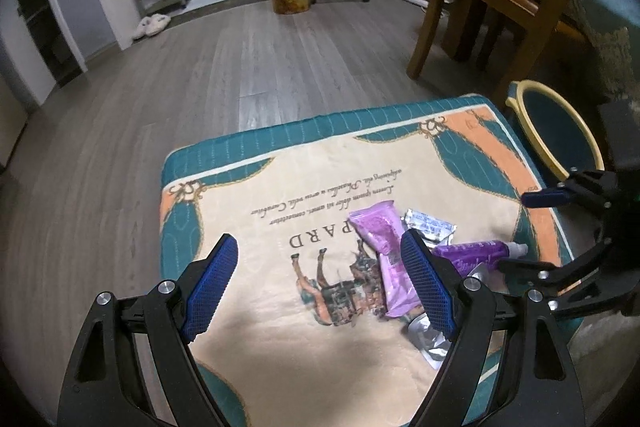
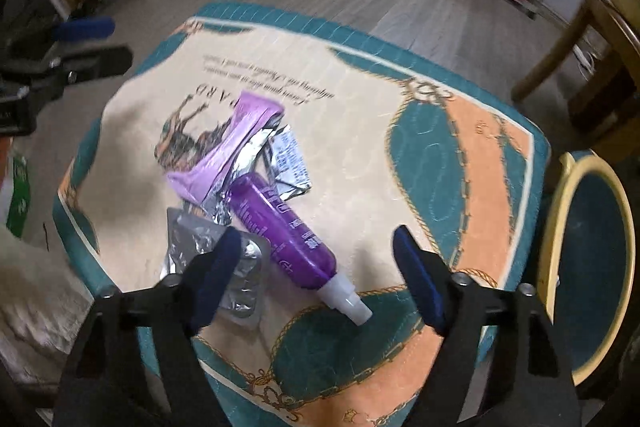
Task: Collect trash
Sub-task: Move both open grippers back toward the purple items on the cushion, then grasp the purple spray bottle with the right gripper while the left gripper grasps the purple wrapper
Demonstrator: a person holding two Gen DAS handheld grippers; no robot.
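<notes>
Both black two-finger grippers with blue ribbed pads are held with jaws spread wide and nothing between them. The left gripper [image 1: 320, 283] hovers over the cream, teal and orange printed cushion [image 1: 248, 187]; the right gripper [image 2: 316, 279] is poised just above the litter near the cushion's edge.

The trash lies in one small heap on the cushion: a crumpled pink-purple plastic wrapper [image 2: 224, 151], a glossy purple squeeze tube with a white nozzle [image 2: 280, 227], a creased silver foil sachet with blue print [image 2: 290, 163], and a silver foil blister pack [image 2: 224, 267] partly under the right gripper's left finger. The tube rests across the foil pieces and touches the wrapper.

As a judgement, the task is barely begun: every piece is seen on the cushion and nothing is gripped. A yellow-rimmed round bin with a dark blue interior [image 2: 592, 267] stands just beside the cushion and is probably the destination; all four items remain to be moved.

The bin's contents cannot be made out, and its far side is cut off at the frame edge. How the foil pieces overlap beneath the wrapper is hidden. The right-wrist view is motion-blurred, so printed text is unreadable.
</notes>
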